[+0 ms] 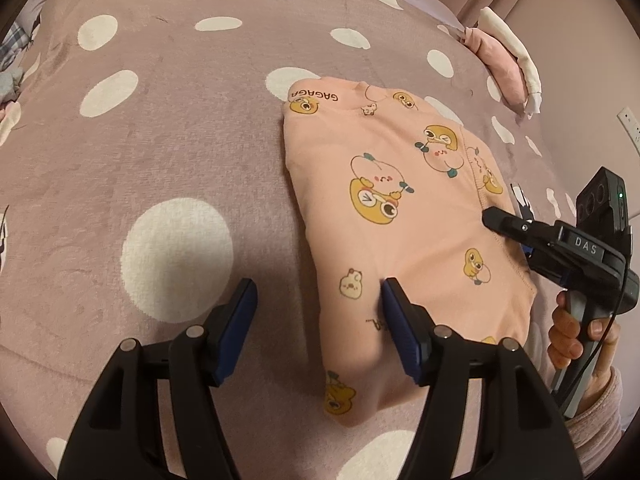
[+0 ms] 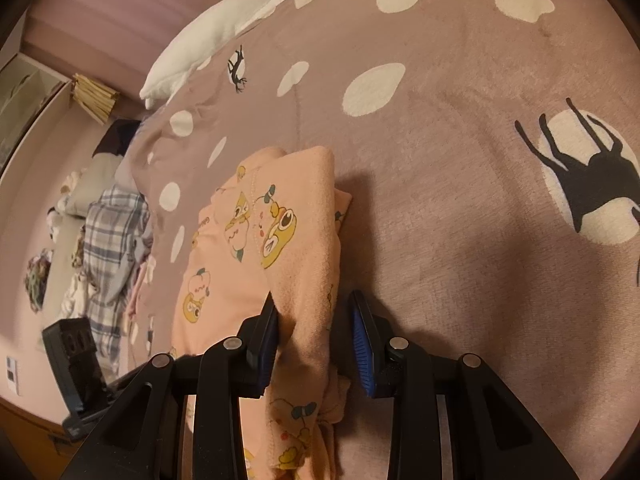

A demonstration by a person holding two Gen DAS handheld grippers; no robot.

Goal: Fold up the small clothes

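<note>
A small peach garment with yellow cartoon prints [image 1: 404,216] lies partly folded on a mauve dotted blanket [image 1: 160,128]. My left gripper [image 1: 318,292] is open over the garment's near left edge; its right finger rests on the cloth and its left finger is over the blanket. The right gripper [image 1: 496,218] shows in the left wrist view, resting on the garment's right side. In the right wrist view my right gripper [image 2: 314,306] is open and straddles a raised fold of the garment [image 2: 304,240].
A pink and white pillow [image 1: 508,60] lies at the bed's far right. A white plush [image 2: 208,28], a plaid garment [image 2: 112,240] and other loose clothes [image 2: 40,280] lie along the bed's far edge. A wall socket [image 1: 630,124] is at the right.
</note>
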